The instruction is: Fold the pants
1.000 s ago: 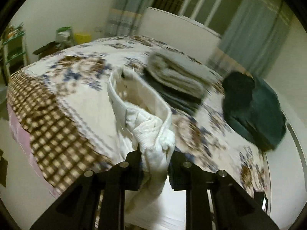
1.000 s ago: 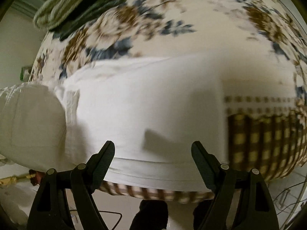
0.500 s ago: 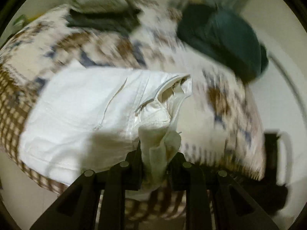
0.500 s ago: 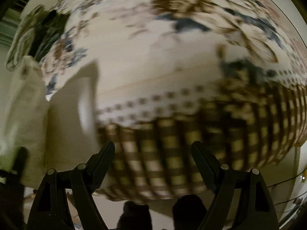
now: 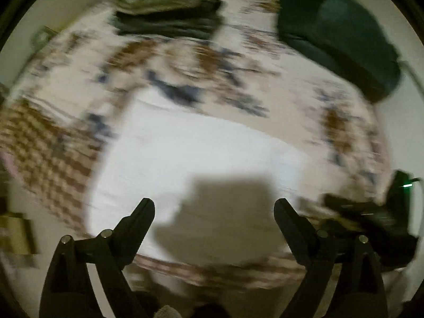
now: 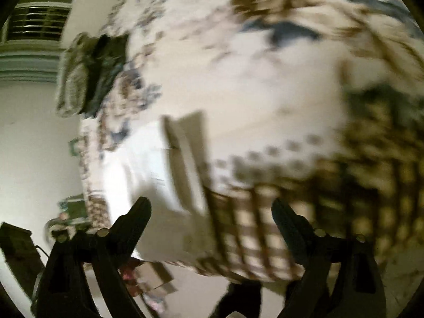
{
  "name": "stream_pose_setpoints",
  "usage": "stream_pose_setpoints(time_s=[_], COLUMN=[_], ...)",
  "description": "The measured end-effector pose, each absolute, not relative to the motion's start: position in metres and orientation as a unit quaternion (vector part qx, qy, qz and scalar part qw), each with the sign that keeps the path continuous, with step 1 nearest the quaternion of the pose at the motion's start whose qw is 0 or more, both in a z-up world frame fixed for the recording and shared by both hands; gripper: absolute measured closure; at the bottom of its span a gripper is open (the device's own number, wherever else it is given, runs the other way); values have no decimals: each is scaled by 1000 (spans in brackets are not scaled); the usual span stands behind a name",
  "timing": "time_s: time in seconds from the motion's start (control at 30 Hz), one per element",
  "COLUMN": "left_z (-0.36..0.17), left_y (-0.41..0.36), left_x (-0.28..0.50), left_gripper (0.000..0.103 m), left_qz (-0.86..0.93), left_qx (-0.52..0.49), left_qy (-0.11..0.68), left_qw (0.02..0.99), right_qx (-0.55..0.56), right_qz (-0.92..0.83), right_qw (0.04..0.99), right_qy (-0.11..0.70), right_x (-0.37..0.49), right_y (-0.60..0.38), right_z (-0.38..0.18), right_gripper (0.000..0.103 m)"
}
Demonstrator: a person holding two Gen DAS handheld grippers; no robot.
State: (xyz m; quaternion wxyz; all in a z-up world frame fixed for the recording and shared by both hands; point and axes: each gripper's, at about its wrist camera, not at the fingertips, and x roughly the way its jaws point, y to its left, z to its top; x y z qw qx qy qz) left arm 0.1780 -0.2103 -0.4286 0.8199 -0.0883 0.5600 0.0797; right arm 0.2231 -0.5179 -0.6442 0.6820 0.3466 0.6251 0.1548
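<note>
Only the left wrist view shows the dark green garment (image 5: 336,34) at two o'clock and the other gripper's dark body at four o'clock; the right wrist view alone shows a window (image 6: 37,23) at ten o'clock. Both views are badly smeared. The left gripper (image 5: 214,213) hangs over the white pants (image 5: 185,164), fingers spread wide with nothing between them, casting a shadow on the cloth. The right gripper (image 6: 211,212) is likewise spread and empty, pointing at the checked border of the bedspread (image 6: 265,84). The pants lie flat, apparently folded, near the bed's six o'clock edge. A stack of folded clothes (image 5: 164,8) sits at twelve o'clock, well apart, with bare floral bedspread between.
</note>
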Motion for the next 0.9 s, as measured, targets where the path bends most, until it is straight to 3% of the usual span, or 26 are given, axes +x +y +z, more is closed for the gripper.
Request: stream_pose_setpoints(time_s=[0.3, 0.37, 0.4, 0.43, 0.57, 0.9], left_z=[-473, -472, -472, -472, -473, -466], left_y=[-133, -134, -135, -135, -136, -145], left_x=[198, 199, 199, 199, 201, 207], left_gripper=[11, 11, 11, 11, 11, 11], left_qz=[179, 181, 177, 176, 171, 144], left_qx=[-35, -31, -33, -34, -44, -59], left_qy=[582, 578, 577, 577, 581, 579], left_qw=[793, 795, 796, 797, 795, 800], right_qx=[377, 384, 377, 360, 320, 336], right_qz=[152, 165, 168, 163, 158, 128], right_qw=[652, 657, 659, 669, 698, 719], right_qy=[640, 627, 629, 629, 620, 595], right_x=[264, 265, 264, 266, 259, 246], right_y=[-463, -460, -456, -451, -445, -510], right_z=[-700, -694, -690, -684, -660, -626], right_gripper=[4, 43, 75, 81, 92, 93])
